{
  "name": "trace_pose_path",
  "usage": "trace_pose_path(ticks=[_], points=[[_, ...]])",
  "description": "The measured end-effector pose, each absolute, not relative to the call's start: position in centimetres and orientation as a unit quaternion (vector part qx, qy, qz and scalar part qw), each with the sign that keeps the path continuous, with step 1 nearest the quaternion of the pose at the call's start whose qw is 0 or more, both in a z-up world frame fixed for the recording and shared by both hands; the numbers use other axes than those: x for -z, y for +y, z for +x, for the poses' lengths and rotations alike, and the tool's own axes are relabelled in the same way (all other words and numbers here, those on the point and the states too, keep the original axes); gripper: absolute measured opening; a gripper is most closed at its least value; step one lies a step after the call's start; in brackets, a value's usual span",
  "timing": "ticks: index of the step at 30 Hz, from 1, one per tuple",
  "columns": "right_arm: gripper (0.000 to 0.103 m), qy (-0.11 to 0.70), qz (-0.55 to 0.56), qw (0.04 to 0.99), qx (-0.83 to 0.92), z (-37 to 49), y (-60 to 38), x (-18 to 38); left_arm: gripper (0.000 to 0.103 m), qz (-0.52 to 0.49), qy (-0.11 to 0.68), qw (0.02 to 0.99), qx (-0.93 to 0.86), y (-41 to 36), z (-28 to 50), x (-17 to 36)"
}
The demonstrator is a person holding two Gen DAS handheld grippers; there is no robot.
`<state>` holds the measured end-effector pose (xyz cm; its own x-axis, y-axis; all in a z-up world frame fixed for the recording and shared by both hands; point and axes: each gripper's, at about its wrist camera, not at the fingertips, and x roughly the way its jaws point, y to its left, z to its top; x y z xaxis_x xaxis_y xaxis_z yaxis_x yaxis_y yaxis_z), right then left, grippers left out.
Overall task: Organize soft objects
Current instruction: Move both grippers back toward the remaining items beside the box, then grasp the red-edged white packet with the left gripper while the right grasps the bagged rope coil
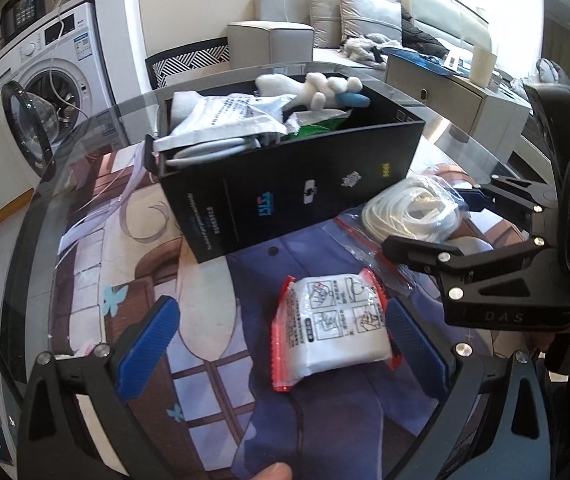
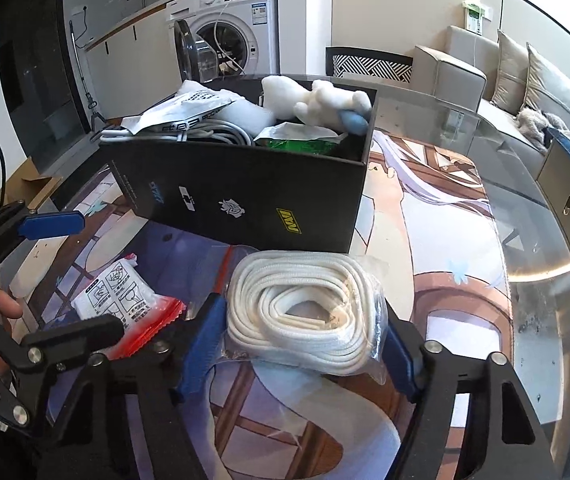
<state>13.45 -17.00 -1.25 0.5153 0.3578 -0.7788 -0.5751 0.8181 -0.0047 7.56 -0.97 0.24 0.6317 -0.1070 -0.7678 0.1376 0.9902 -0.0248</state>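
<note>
A black box [image 1: 285,184] [image 2: 245,196] stands on the printed mat, filled with a white plush toy [image 1: 317,88] [image 2: 325,100], cables and packets. A white packet with red edges [image 1: 333,328] [image 2: 121,300] lies on the mat between the fingers of my left gripper [image 1: 281,340], which is open around it. My right gripper [image 2: 301,344] [image 1: 437,236] has its fingers on both sides of a bagged coil of white rope [image 2: 305,312] [image 1: 409,208], which rests on the mat; the blue pads touch the bag.
The mat covers a round glass table [image 2: 545,264] [image 1: 45,184]. A washing machine [image 1: 45,80] [image 2: 229,28] with its door open stands behind. A sofa [image 1: 345,28] [image 2: 505,80] and a low cabinet [image 1: 457,88] are beyond the table's far edge.
</note>
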Motion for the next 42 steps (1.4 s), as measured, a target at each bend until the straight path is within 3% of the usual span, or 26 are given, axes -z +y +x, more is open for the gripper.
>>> trace_pose_path(ticks=[4, 33, 36, 39, 42], points=[[0.066, 0.407, -0.131, 0.861, -0.276, 13.2, -17.0, 1.3, 0.103, 0.024, 0.430, 0.899, 0.073, -1.5, 7.5, 0.1], [0.066, 0.407, -0.129, 0.860, -0.279, 13.0, -16.8, 1.3, 0.103, 0.018, 0.454, 0.889, 0.060, -1.4, 8.1, 1.3], [0.062, 0.405, -0.128, 0.860, -0.283, 12.9, -16.9, 1.2, 0.103, 0.023, 0.451, 0.890, 0.057, -1.5, 8.0, 1.2], [0.059, 0.404, -0.127, 0.859, -0.286, 12.7, -17.0, 1.1, 0.102, 0.024, 0.449, 0.891, 0.057, -1.6, 7.9, 1.3], [0.057, 0.404, -0.126, 0.858, -0.291, 12.3, -17.1, 1.1, 0.093, 0.010, 0.449, 0.891, 0.062, -1.2, 7.9, 1.2]])
